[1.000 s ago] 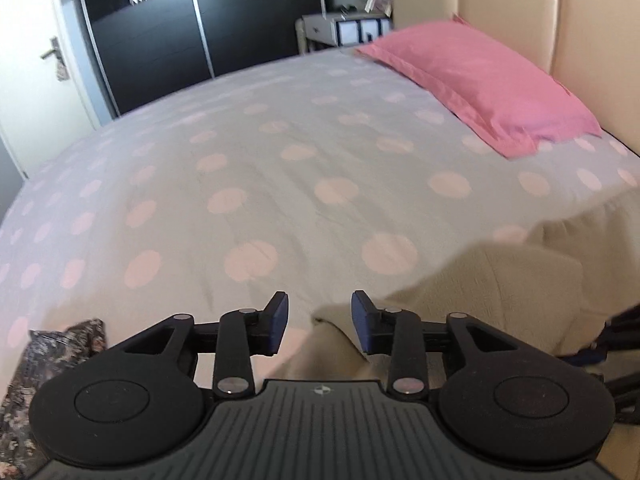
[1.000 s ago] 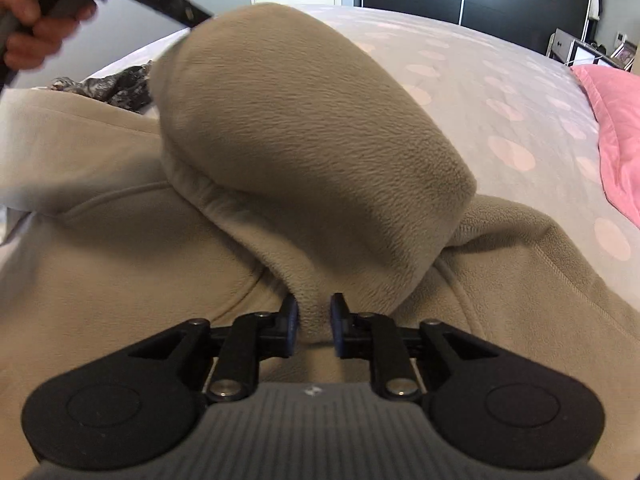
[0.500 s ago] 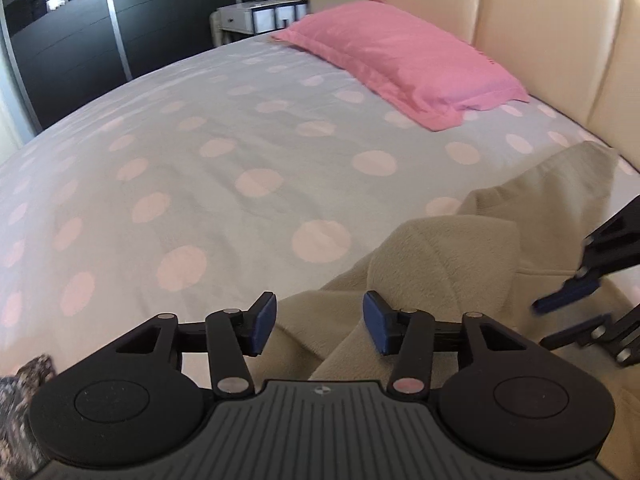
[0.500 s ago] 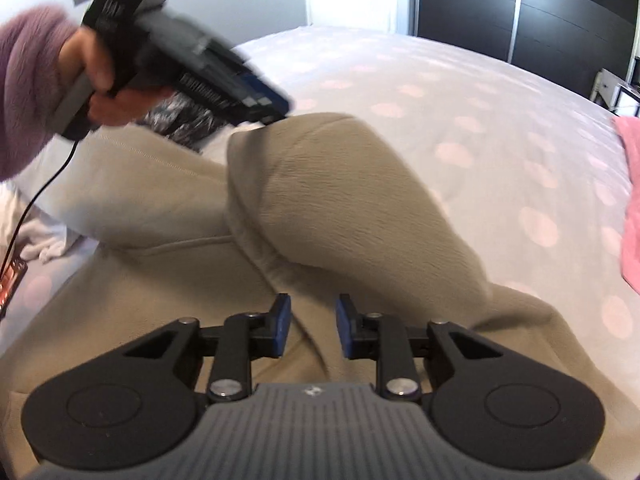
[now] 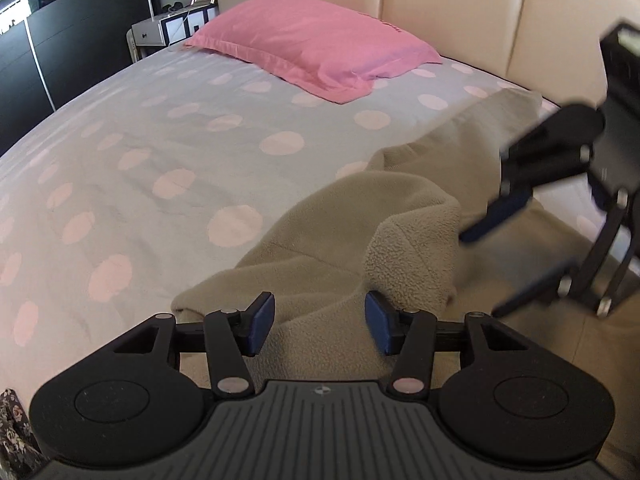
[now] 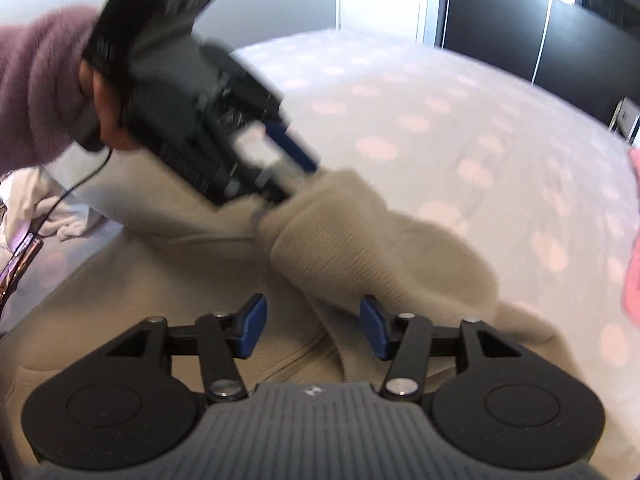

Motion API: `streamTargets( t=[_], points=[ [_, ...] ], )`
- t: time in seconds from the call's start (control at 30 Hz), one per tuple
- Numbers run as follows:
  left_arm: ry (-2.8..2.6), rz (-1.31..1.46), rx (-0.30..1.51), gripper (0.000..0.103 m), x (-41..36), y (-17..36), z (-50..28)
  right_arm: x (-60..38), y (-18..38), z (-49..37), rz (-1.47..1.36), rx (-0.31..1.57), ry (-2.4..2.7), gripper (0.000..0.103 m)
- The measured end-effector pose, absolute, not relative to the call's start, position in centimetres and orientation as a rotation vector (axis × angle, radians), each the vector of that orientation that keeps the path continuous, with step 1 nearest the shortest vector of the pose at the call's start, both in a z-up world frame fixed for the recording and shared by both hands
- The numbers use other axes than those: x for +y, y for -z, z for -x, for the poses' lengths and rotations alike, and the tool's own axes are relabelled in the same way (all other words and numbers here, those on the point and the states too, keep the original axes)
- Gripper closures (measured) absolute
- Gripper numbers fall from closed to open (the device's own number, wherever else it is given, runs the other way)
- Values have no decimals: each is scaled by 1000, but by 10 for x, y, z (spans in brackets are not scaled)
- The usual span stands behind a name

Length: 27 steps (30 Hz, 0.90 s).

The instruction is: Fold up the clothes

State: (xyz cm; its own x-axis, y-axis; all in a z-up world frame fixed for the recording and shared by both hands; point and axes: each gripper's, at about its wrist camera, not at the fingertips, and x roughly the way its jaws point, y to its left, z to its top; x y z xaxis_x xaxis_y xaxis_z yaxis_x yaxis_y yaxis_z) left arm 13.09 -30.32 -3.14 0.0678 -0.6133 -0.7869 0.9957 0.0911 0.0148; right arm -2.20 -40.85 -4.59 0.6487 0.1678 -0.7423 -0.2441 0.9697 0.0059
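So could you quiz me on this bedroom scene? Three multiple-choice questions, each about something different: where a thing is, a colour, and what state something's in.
1. Where does the pillow lie?
A. At the head of the bed, by the cream headboard
B. On the floor
C. On top of the beige fleece garment

2. What colour are the dots on the bed cover?
A. Green
B. Pale pink
C. Black

3. How do the fingers of the left gripper stand?
A. Shut tight on the pillow
B. Apart, with the beige fleece garment lying between them
C. Folded out of view

Answers: 1 A, the pink pillow sits against the headboard; 2 B, pale pink dots spread over the grey cover; 3 B, the two blue pads are well apart, with fleece in the gap.
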Motion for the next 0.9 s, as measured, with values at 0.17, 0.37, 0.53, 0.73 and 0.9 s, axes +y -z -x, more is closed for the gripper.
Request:
streamTargets(
  t=[0.17,0.37,0.53,0.73,0.9],
  points=[
    [1387,-697,707,55,-286,34,-113,-397,41,10,162,826,-250,31],
    [1365,-785,635,55,-280,28,-97,-383,47,-11,211,854,-284,35],
    [1359,-861,556,55,-269,15,-92,-363,57,-5,258,886,-359,71],
    [1423,-1059,498,55,-272,26,-72,-342,80,32,527,901,-455,90],
    [1502,-1333,293,55,-274,38,-31,-333,95,45,671,874,-474,92]
  ],
)
